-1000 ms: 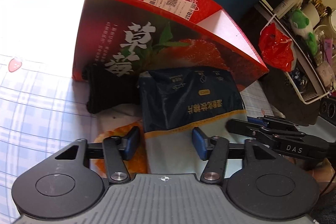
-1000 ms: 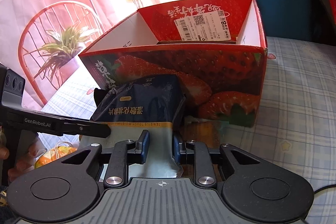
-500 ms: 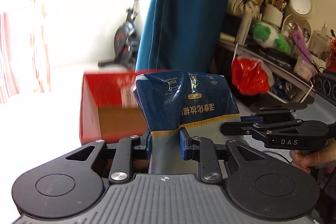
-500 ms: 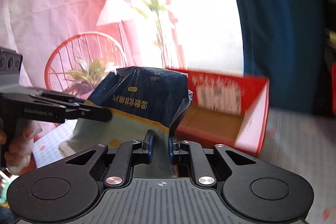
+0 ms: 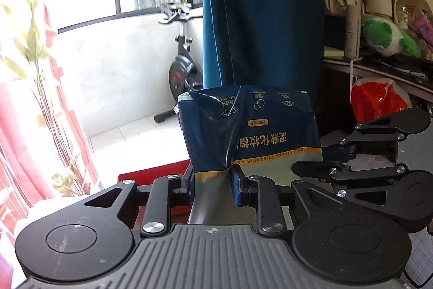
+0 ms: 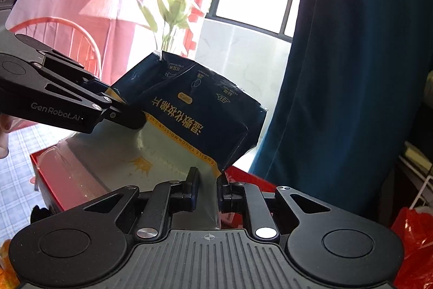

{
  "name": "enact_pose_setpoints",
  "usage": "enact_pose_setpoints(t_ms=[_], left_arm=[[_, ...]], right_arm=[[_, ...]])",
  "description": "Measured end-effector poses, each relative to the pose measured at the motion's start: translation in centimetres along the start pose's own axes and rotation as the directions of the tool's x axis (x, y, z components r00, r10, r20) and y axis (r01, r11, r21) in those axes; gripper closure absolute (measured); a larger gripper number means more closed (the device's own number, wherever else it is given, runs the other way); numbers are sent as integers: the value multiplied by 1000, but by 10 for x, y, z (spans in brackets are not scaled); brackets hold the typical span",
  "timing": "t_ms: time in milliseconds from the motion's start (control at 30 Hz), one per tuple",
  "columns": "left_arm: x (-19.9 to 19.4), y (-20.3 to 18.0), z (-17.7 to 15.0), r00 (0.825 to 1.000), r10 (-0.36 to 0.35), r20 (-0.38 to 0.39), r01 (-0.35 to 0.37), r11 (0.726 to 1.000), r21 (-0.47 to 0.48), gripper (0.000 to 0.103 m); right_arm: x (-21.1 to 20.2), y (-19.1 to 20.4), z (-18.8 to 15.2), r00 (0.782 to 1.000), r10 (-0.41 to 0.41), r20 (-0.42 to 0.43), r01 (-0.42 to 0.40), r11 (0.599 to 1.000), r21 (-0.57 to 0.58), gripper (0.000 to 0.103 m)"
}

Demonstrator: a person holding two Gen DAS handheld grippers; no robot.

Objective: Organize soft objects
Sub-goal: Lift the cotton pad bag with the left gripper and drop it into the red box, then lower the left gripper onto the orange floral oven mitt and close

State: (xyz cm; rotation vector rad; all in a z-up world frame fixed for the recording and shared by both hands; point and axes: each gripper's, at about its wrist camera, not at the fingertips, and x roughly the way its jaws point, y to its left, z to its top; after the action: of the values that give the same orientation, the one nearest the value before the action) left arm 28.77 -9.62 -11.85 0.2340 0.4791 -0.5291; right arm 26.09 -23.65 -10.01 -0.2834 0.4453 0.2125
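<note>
A soft dark blue and pale grey pack of cotton pads (image 5: 251,129) is held up in the air by both grippers. My left gripper (image 5: 212,180) is shut on its lower pale edge. My right gripper (image 6: 207,187) is shut on the same pack (image 6: 194,113) at its lower right edge. In the left wrist view the right gripper (image 5: 319,161) grips from the right. In the right wrist view the left gripper (image 6: 127,115) grips from the left. The red strawberry box (image 6: 48,180) lies below the pack; only its rim (image 5: 151,172) shows.
A teal curtain (image 5: 265,12) hangs behind. A cluttered shelf with a green plush toy (image 5: 384,37) and a red plastic bag (image 5: 376,102) is on the right. An exercise bike (image 5: 184,67) stands by the window. A checked cloth (image 6: 16,140) covers the surface.
Both grippers lifted the pack from the cloth in front of the box to well above the box. The left gripper closed on it during the lift.
</note>
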Motion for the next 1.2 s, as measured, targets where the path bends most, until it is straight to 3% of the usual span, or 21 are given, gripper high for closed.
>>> enact_pose_setpoints(t_ms=[167, 300, 333, 400, 433, 467, 533, 700, 1000, 1100, 1200], left_arm=[[40, 16, -22, 981, -72, -182, 57, 995, -83, 75], [43, 29, -37, 964, -118, -240, 84, 985, -149, 74], [43, 28, -38, 962, -121, -244, 87, 985, -146, 71], [45, 28, -38, 957, -136, -256, 104, 985, -134, 55], [44, 28, -38, 957, -137, -254, 106, 986, -131, 40], [41, 29, -38, 961, -128, -247, 98, 986, -131, 32], [36, 32, -40, 965, -122, -232, 89, 985, -147, 31], [11, 34, -38, 975, -99, -200, 57, 977, -204, 32], [-74, 31, -53, 986, -82, -142, 35, 952, -304, 32], [-86, 23, -71, 981, -51, -190, -10, 952, -307, 32], [-89, 18, -96, 969, -33, -243, -50, 944, -327, 32]], right_arm=[[30, 8, -22, 986, 63, -156, -60, 998, 23, 90], [44, 6, -30, 966, 105, -235, -77, 989, 126, 90], [46, 4, -30, 964, 108, -245, -71, 985, 158, 89], [45, 1, -32, 959, 100, -265, -41, 974, 221, 81], [44, 0, -31, 960, 87, -267, -20, 969, 244, 80], [44, 0, -30, 960, 78, -268, -6, 965, 261, 75], [35, -5, -33, 962, 55, -267, 20, 963, 269, 67], [4, 0, -32, 976, 77, -205, -15, 957, 288, 67], [-66, 17, -28, 982, 161, -95, -127, 950, 286, 67], [-79, 27, -37, 979, 189, -83, -157, 943, 293, 67], [-79, 41, -52, 966, 225, -124, -180, 938, 295, 67]])
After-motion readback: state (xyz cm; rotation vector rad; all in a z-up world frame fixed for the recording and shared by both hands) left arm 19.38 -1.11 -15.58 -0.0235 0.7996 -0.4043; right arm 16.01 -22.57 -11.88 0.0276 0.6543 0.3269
